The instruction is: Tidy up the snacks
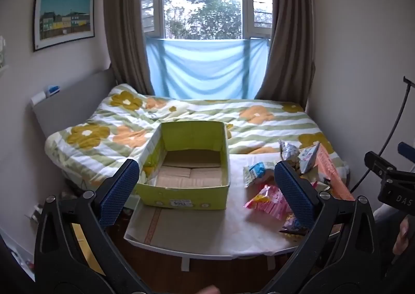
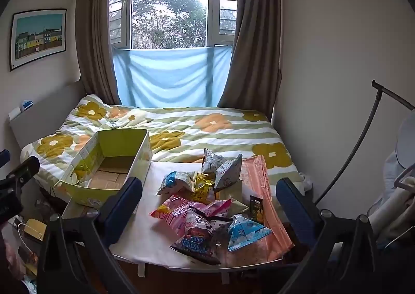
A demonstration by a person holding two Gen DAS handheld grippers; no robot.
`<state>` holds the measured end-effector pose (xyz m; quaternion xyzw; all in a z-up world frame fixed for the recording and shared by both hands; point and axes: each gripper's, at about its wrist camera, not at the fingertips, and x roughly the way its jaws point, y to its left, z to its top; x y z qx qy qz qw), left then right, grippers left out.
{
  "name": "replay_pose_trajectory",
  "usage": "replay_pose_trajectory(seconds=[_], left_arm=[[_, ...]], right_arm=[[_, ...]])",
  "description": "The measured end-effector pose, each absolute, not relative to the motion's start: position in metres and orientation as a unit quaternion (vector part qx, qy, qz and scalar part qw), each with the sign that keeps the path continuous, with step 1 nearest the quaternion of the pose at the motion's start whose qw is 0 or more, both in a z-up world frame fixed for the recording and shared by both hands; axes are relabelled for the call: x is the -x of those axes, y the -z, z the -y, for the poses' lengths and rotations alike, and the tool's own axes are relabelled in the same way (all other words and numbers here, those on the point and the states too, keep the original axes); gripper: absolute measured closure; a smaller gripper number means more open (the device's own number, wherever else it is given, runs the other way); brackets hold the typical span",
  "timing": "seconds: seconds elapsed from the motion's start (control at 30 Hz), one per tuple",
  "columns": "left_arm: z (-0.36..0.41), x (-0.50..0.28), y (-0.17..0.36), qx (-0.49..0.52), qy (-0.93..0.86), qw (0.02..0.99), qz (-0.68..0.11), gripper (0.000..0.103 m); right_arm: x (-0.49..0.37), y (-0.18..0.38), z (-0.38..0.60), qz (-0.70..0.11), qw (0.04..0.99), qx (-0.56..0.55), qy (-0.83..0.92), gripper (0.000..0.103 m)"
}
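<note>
Bedroom noted: we find the white tabletop (image 2: 145,237) carrying the empty yellow-green cardboard box (image 1: 186,180) at its left edge, ready to receive the loose snack packets (image 2: 207,213) heaped right. We hold left gripper (image 1: 205,193) and right gripper (image 2: 208,205) spread, empty.

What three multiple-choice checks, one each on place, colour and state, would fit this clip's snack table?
1. Where is the snack pile relative to the box?
A. Inside it
B. On the table, right of it
C. On the bed

2. What colour is the box's outside?
A. Yellow-green
B. Red
C. Black

3. What state is the left tool in?
A. Shut on a packet
B. Open, holding nothing
C. Shut on the box's rim

Answers:
1. B, the packets lie on the white tabletop beside the box.
2. A, its walls are yellow-green.
3. B, its blue fingers stand wide apart with nothing between them.
</note>
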<state>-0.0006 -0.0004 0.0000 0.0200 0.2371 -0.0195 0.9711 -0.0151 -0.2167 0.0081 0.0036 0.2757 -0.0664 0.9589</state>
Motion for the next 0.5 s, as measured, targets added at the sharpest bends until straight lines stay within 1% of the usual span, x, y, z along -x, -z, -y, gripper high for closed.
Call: replay_pose_trajectory(seconds=[0.17,0.4,0.5], left_arm=[[0.003,0.001,-0.002,-0.03,0.003,0.972,-0.234,0.0],[0.006,-0.005,-0.001,-0.028,-0.001,0.972,-0.234,0.0],[0.007,-0.008,-0.002,-0.024,0.006,0.972,-0.236,0.0]], right_arm=[[0.016,-0.012,0.21,-0.287,0.956,-0.02,0.061,0.0],[0.01,0.002,0.219,-0.291,0.954,-0.017,0.066,0.0],[0.013,-0.001,0.215,-0.289,0.955,-0.014,0.073,0.0]])
